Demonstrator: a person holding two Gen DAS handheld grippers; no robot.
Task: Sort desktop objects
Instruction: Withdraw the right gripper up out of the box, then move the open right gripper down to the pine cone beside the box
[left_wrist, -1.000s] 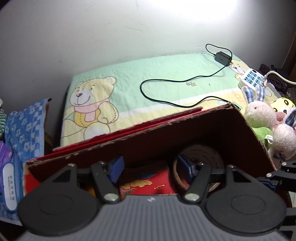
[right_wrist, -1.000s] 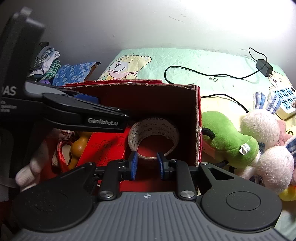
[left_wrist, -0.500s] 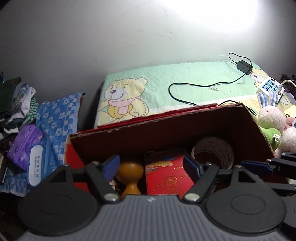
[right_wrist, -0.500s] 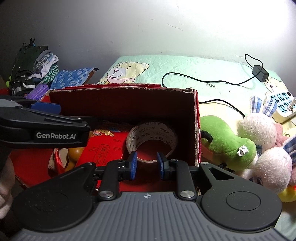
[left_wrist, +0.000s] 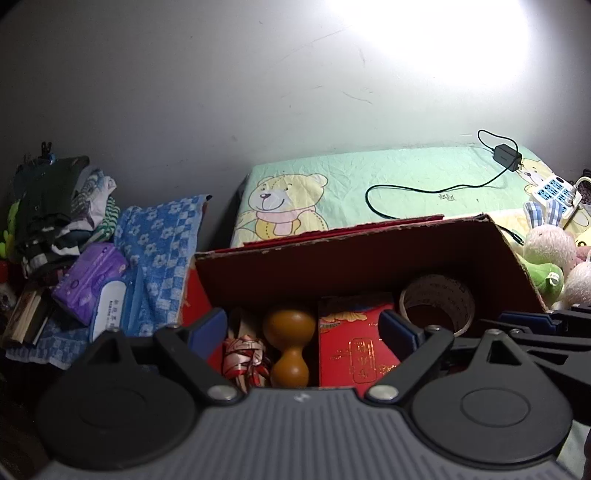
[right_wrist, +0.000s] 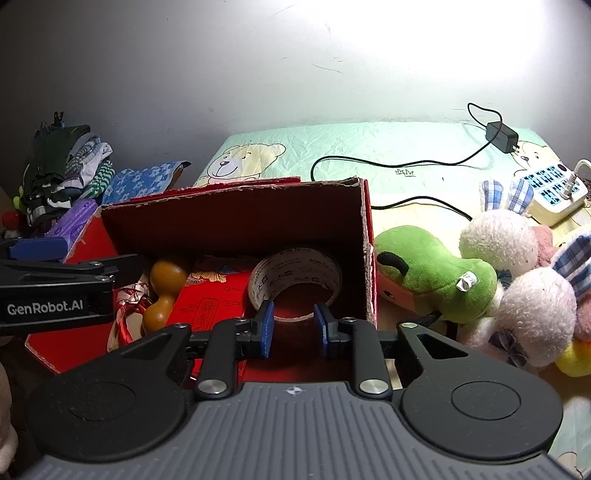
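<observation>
With the tape roll (right_wrist: 295, 282), gourd (left_wrist: 289, 345) and red packet (left_wrist: 354, 349) lying inside the red box (right_wrist: 236, 214), both the left gripper (left_wrist: 304, 328) and right gripper (right_wrist: 293, 328) hover empty, jaws apart, so the next likely target is the green plush (right_wrist: 432, 273) beside the box.

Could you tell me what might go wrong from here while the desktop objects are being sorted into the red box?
The right gripper is open just before the tape roll, which stands on edge and could roll away if nudged. The left gripper hangs close beside it over the red box, so the two could collide. The black cable could snag.
</observation>
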